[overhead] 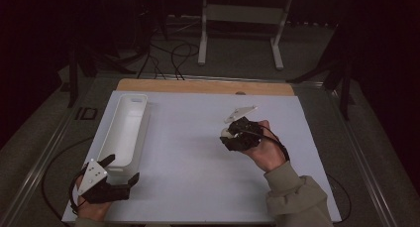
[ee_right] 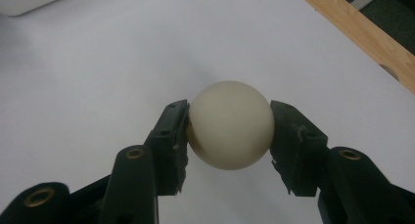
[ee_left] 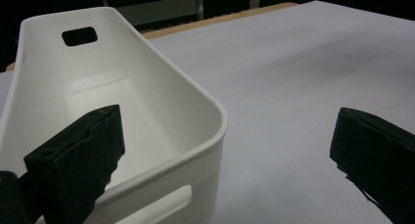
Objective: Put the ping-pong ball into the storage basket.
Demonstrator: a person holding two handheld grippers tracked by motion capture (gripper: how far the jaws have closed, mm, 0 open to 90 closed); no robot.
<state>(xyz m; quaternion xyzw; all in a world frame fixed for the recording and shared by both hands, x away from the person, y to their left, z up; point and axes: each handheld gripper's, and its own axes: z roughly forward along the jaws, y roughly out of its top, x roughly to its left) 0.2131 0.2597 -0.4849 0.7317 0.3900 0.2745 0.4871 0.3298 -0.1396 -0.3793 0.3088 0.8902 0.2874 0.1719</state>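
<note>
Cream-white and smooth, the ball (ee_right: 230,125) sat pinched between my right tongs (ee_right: 229,131), one black jaw pressed on each side of it, so those tongs were closed on it and nothing else. In the high view the right tongs (overhead: 229,136) were held a bit right of the middle of the white surface (overhead: 188,177), with my hand (overhead: 265,150) wrapped round the back and the grey plate sticking up behind. The ball (overhead: 226,133) was just a pale spot at the tips there. I couldn't tell from the pictures whether it was lifted clear of the surface or resting on it.

My left tongs (overhead: 121,172) were down at the near left corner, jaws spread wide and gripping nothing. They sat right at the near end of the long white plastic bin (overhead: 130,119), which lay lengthwise along the left side. In the left gripper view one jaw was over the bin's (ee_left: 147,87) inside, the other out over bare surface, with the bin's rounded corner between them. The bin had a handle slot at each end and looked empty from what I could see.

A wooden strip (overhead: 198,86) ran along the far edge.
</note>
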